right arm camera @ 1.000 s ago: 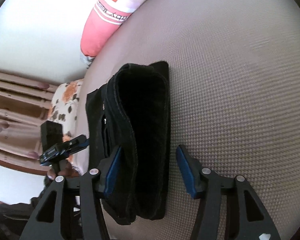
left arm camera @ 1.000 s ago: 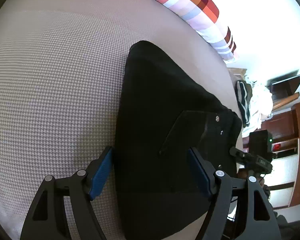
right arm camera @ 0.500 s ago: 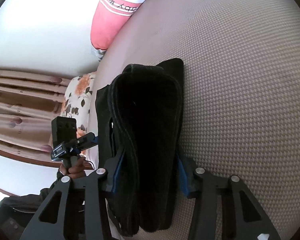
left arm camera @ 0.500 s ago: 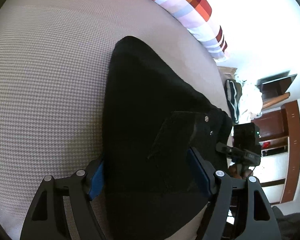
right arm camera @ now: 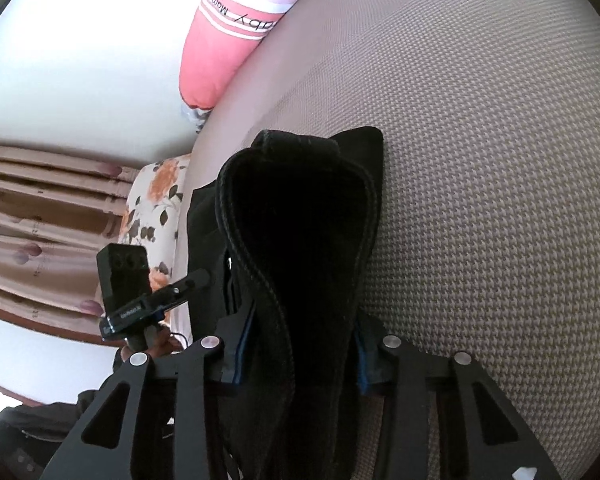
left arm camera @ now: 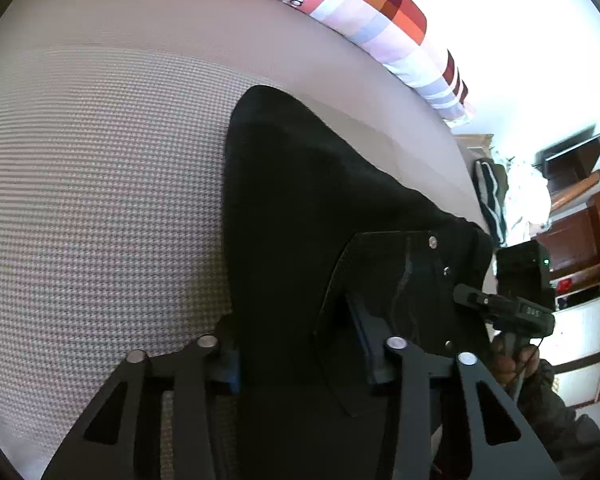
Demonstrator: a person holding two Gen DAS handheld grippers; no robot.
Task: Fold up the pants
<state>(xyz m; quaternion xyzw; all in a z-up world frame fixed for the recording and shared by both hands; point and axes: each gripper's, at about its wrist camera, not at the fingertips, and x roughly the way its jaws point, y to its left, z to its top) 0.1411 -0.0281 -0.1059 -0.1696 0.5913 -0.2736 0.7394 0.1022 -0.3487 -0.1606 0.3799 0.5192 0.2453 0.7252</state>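
The black pants [left arm camera: 300,208] lie folded in a thick stack on the grey woven bed cover [left arm camera: 100,200]. My left gripper [left arm camera: 300,364] is shut on the near edge of the stack, its blue pads pressed into the cloth. In the right wrist view the pants [right arm camera: 300,232] show their layered seamed edge, and my right gripper [right arm camera: 298,356] is shut on that end. Each view shows the other gripper [left arm camera: 516,312] at the far side of the stack; in the right wrist view it [right arm camera: 140,304] sits at the left.
A pink and checked pillow [left arm camera: 360,4] lies along the far edge of the bed, also seen in the right wrist view [right arm camera: 228,40]. A floral cushion [right arm camera: 152,208] and striped curtains [right arm camera: 40,220] stand at the left. Dark wooden furniture [left arm camera: 572,232] stands beyond the bed.
Both grippers moved forward onto the folded pants and closed on them. One second ago both were open around the stack.
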